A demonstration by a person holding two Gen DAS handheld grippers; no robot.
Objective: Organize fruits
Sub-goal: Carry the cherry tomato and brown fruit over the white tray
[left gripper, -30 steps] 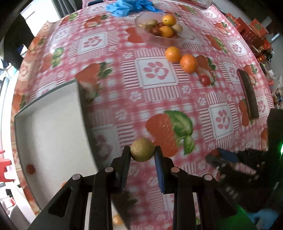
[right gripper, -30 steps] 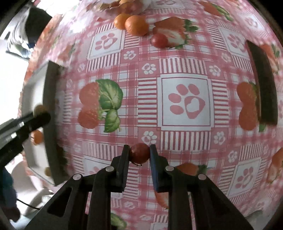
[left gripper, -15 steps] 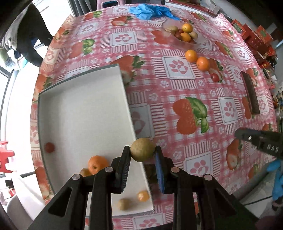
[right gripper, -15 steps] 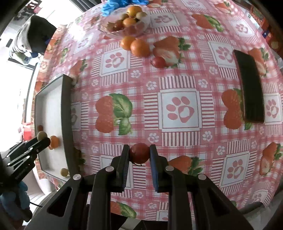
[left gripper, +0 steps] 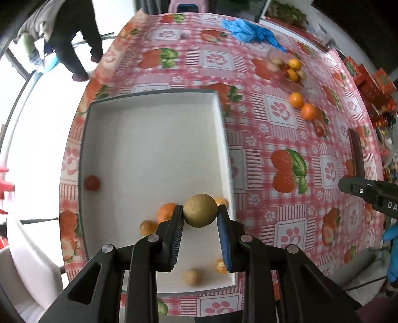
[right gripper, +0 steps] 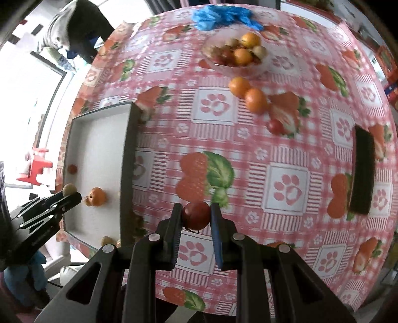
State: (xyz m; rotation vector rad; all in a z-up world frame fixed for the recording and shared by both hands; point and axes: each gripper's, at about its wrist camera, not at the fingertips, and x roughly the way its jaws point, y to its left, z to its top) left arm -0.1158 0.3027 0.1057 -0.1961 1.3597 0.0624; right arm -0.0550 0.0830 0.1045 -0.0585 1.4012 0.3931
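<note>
My left gripper [left gripper: 200, 216] is shut on a round tan-green fruit [left gripper: 200, 210] and hangs over the near right corner of the white tray [left gripper: 149, 149]. In the tray lie a small red fruit [left gripper: 92, 182], an orange [left gripper: 165, 211] and several small tan and orange fruits. My right gripper [right gripper: 196, 215] is shut on a small dark red fruit [right gripper: 196, 215] above the tablecloth, to the right of the tray [right gripper: 94, 154]. The left gripper [right gripper: 65, 195] shows there over the tray. A clear bowl [right gripper: 236, 53] of mixed fruit stands at the far side.
Two oranges [right gripper: 247, 93] and a small red fruit [right gripper: 275, 126] lie on the strawberry-print cloth near the bowl. A dark flat object [right gripper: 363, 171] lies at the right. Blue crumpled plastic [right gripper: 221, 13] sits at the far edge. A person [left gripper: 64, 32] stands beyond the table.
My left gripper carried the tan-green fruit leftward from over the cloth to over the tray. My right gripper rose with the red fruit, so more of the table shows.
</note>
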